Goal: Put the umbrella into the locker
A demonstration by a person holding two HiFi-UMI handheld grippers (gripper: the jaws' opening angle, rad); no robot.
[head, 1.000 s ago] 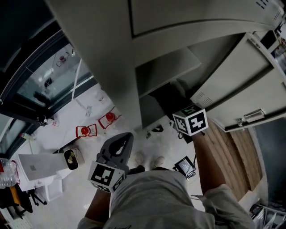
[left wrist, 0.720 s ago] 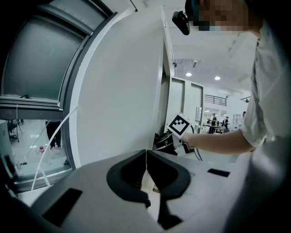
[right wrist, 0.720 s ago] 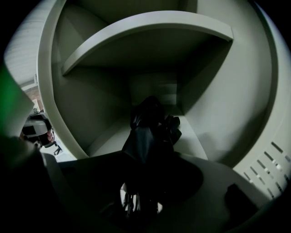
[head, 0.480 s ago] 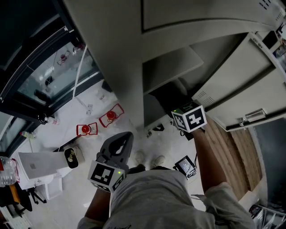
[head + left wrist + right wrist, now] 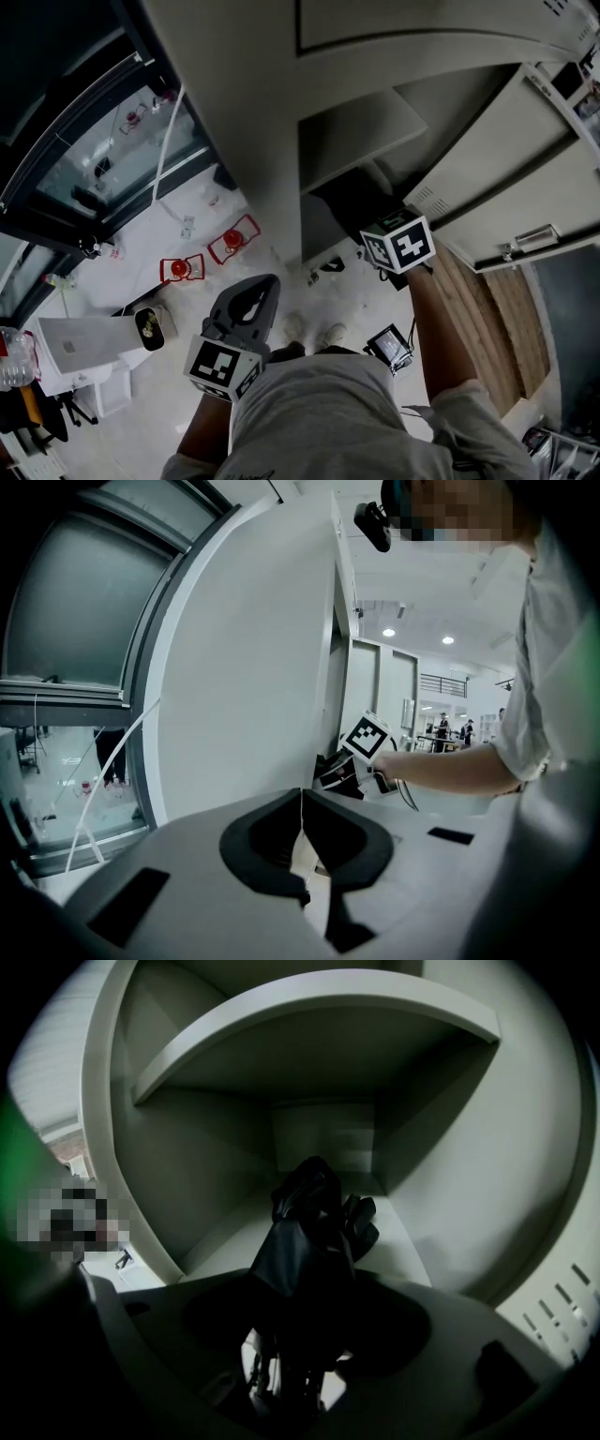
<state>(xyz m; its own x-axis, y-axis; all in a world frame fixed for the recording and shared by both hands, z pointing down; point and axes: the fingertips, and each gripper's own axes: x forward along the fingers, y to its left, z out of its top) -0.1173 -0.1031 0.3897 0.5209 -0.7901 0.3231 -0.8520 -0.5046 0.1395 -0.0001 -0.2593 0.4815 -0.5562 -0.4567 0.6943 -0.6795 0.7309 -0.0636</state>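
Note:
The grey locker (image 5: 272,141) stands with its door (image 5: 497,187) swung wide. My right gripper (image 5: 372,223) reaches into the compartment under the shelf (image 5: 361,136), and its marker cube (image 5: 398,246) shows just outside. In the right gripper view the folded black umbrella (image 5: 309,1232) runs from between the jaws of my right gripper (image 5: 307,1335) onto the compartment floor (image 5: 230,1251). Those jaws have just been opening, with the umbrella still between them and bright gaps beside it. My left gripper (image 5: 251,298) hangs near my body, shut and empty, its jaws meeting (image 5: 302,832).
The shelf (image 5: 319,1007) roofs the compartment close above the umbrella. On the white floor are two red holders (image 5: 180,273), a white box (image 5: 80,349) and a small black device (image 5: 386,347). A glass wall (image 5: 94,159) runs along the left, and wooden boards (image 5: 487,319) lie on the right.
The head view has shifted a little against the locker. Both grippers keep their places, the right one still inside the compartment.

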